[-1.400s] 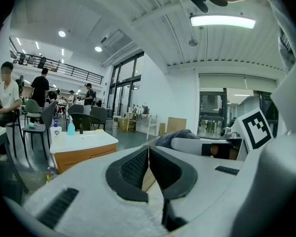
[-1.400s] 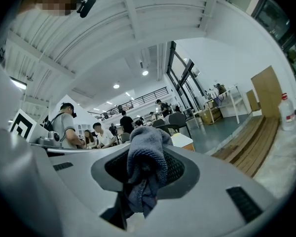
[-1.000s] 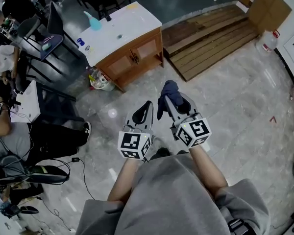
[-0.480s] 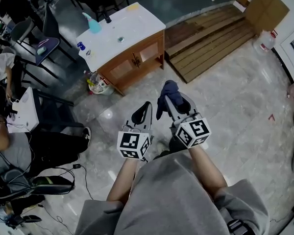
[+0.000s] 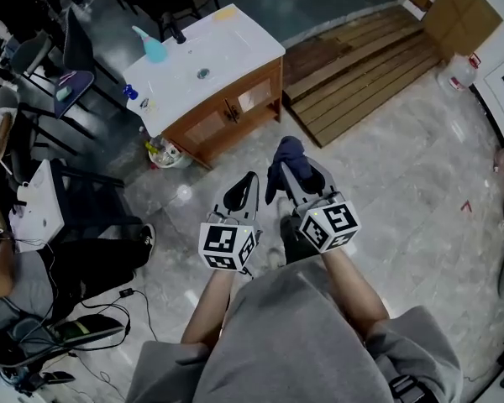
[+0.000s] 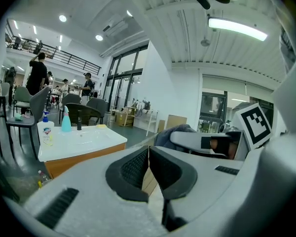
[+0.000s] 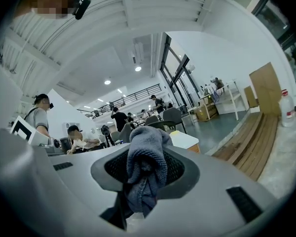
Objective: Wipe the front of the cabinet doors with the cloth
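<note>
A wooden cabinet [image 5: 227, 116] with a white sink top stands on the floor ahead of me, its two doors [image 5: 235, 103] facing my way. My right gripper [image 5: 292, 164] is shut on a dark blue cloth [image 5: 284, 159], which bunches over the jaw tips; in the right gripper view the cloth [image 7: 145, 169] hangs between the jaws. My left gripper [image 5: 244, 189] is held beside it, shut and holding nothing; its pads [image 6: 153, 169] meet in the left gripper view. Both grippers hover above the floor, well short of the cabinet.
A blue spray bottle [image 5: 151, 47] and small items sit on the sink top [image 5: 203, 53]. A wooden ramp [image 5: 365, 70] lies right of the cabinet. Chairs [image 5: 76, 65], cables and a seated person [image 5: 17, 267] are on the left. A plastic jug [image 5: 460, 70] stands far right.
The cabinet has shifted slightly up and right in the head view as I move. Both grippers keep the same pose, the cloth still held in the right one.
</note>
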Action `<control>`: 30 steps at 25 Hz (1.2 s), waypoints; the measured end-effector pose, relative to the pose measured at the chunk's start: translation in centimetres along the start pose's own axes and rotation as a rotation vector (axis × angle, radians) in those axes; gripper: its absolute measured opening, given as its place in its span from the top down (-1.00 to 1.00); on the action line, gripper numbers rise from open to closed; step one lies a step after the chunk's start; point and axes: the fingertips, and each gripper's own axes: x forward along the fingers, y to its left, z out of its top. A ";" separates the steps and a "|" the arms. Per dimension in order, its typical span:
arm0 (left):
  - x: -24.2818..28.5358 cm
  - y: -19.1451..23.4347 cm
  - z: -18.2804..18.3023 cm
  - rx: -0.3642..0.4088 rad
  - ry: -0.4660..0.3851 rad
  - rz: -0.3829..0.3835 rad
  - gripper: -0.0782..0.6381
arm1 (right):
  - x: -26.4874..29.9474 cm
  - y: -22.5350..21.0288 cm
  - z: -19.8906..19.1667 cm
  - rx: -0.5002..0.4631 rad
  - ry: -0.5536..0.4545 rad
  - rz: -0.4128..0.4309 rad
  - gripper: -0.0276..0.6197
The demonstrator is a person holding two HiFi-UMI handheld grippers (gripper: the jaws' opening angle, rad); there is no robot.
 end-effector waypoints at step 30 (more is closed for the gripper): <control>16.9 6.4 1.6 0.027 0.146 0.037 0.74 | 13.5 -13.2 1.7 0.197 0.037 -0.009 0.53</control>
